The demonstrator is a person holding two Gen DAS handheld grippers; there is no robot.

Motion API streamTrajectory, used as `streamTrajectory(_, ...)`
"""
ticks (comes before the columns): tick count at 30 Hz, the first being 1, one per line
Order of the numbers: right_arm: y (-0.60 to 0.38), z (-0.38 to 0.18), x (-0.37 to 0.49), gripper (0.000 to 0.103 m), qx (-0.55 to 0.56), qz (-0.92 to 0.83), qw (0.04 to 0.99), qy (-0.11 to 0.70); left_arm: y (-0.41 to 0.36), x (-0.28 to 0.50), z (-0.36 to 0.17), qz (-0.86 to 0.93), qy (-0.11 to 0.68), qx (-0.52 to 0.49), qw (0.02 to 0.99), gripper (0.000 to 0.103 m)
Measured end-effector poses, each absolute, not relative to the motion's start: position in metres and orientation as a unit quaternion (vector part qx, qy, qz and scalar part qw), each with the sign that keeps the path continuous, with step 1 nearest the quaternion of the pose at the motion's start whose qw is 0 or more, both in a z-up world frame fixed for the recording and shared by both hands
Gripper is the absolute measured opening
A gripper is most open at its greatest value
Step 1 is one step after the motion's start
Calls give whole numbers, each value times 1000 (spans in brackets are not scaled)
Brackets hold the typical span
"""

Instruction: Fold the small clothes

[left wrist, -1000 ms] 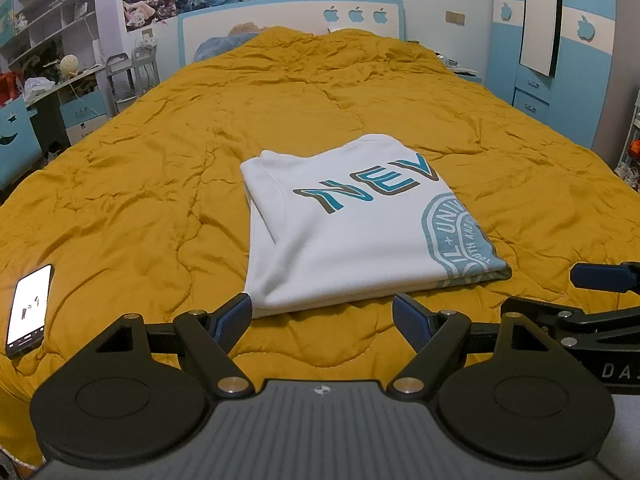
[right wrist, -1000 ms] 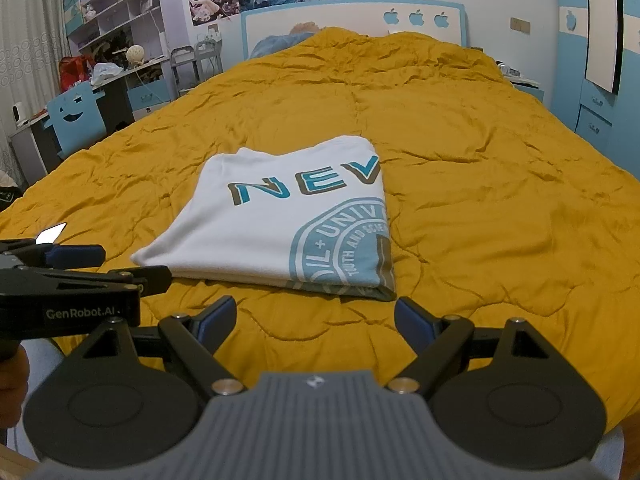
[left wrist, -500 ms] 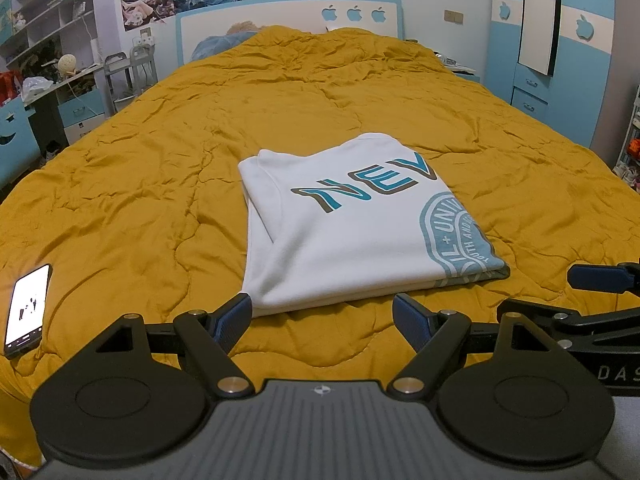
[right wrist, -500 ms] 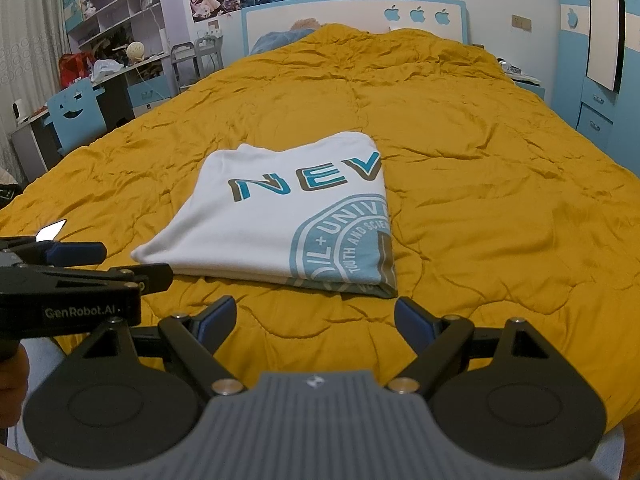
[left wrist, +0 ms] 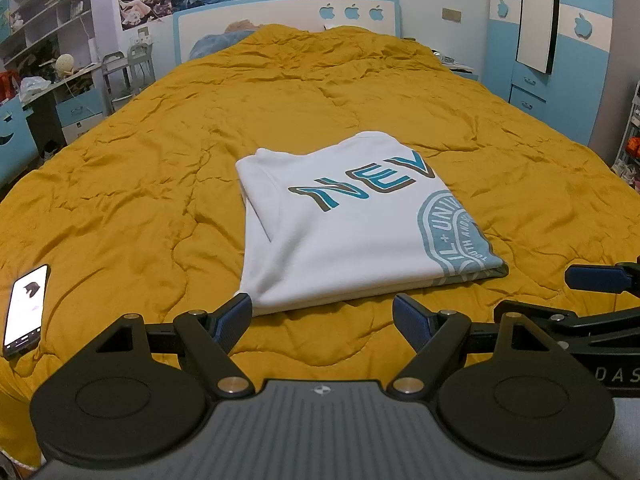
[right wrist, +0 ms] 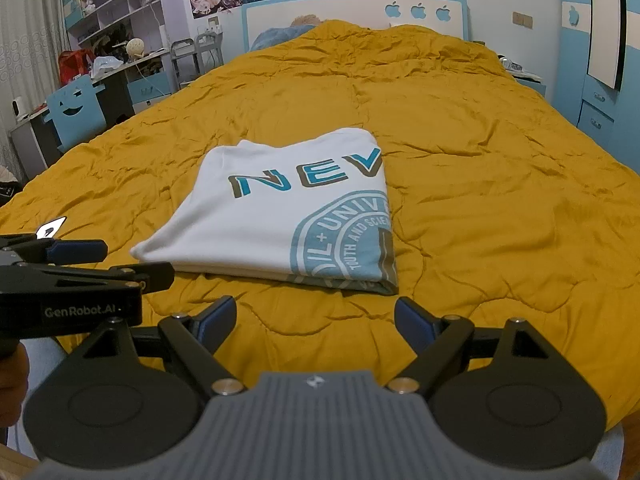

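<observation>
A white T-shirt [left wrist: 344, 232] with blue "NEV" lettering and a round blue print lies folded into a flat rectangle on the mustard-yellow quilt [left wrist: 152, 168]; the right wrist view shows the same T-shirt [right wrist: 276, 216]. My left gripper [left wrist: 322, 320] hovers open just short of the shirt's near edge, nothing between its fingers. My right gripper [right wrist: 314, 318] is open too, a little back from the shirt's near right corner, holding nothing. Each gripper shows at the edge of the other's view.
A phone [left wrist: 26, 310] with a lit screen lies on the quilt at the near left. A desk, a blue chair [right wrist: 76, 112] and shelves stand left of the bed. Blue wardrobes [left wrist: 560, 60] line the right wall. The headboard [left wrist: 288, 20] is at the far end.
Both grippers have stayed open and nearly still; the views drift only slightly. The folded shirt has not moved.
</observation>
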State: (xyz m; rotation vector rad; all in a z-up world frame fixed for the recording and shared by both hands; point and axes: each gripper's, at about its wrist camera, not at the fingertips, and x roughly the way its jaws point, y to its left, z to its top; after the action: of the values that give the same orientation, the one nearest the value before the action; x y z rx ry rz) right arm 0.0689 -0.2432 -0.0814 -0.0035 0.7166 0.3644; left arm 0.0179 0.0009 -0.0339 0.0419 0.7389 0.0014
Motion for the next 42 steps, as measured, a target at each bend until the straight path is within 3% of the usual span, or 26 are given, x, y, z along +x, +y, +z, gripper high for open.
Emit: streamTrajectory(42, -242, -84, 70, 82, 2, 175, 919, 354, 2, 16, -32, 5, 359, 21, 933, 94)
